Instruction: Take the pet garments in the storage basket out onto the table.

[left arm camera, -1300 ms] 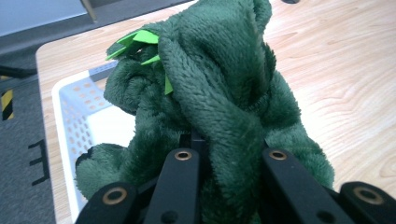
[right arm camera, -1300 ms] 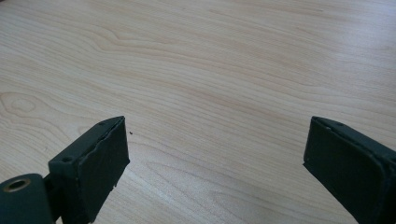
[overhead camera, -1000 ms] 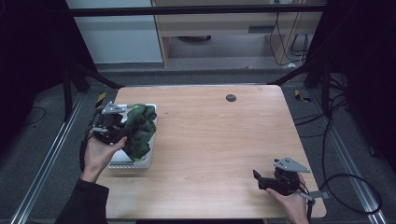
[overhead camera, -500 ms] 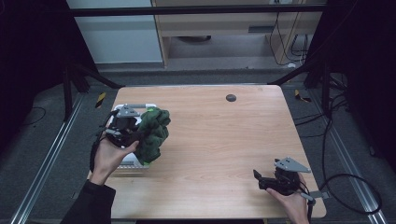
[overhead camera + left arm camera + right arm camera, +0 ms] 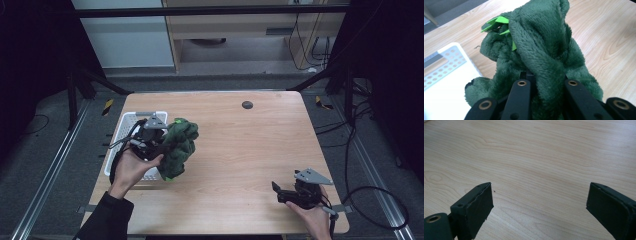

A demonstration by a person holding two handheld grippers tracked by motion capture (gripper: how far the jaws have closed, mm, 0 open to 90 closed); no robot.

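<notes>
A dark green plush toy [image 5: 179, 146] with bright green felt spikes [image 5: 499, 21] hangs from my left gripper [image 5: 162, 144], whose jaws are shut on its fleece [image 5: 544, 60]. It is lifted over the right edge of a white perforated basket [image 5: 131, 125] at the table's left. The jaw tips are buried in the plush in the left gripper view. My right gripper [image 5: 276, 192] rests low near the table's front right corner, jaws wide apart with only bare wood between its pads [image 5: 477, 207].
The light wooden table [image 5: 250, 150] has a small dark round mark [image 5: 247, 105] near its far edge. Dark floor with metal rails surrounds the table, and cables trail off at the right.
My left gripper has carried the green plush to the right, from above the basket to its right edge over the wood. The right gripper has stayed put.
</notes>
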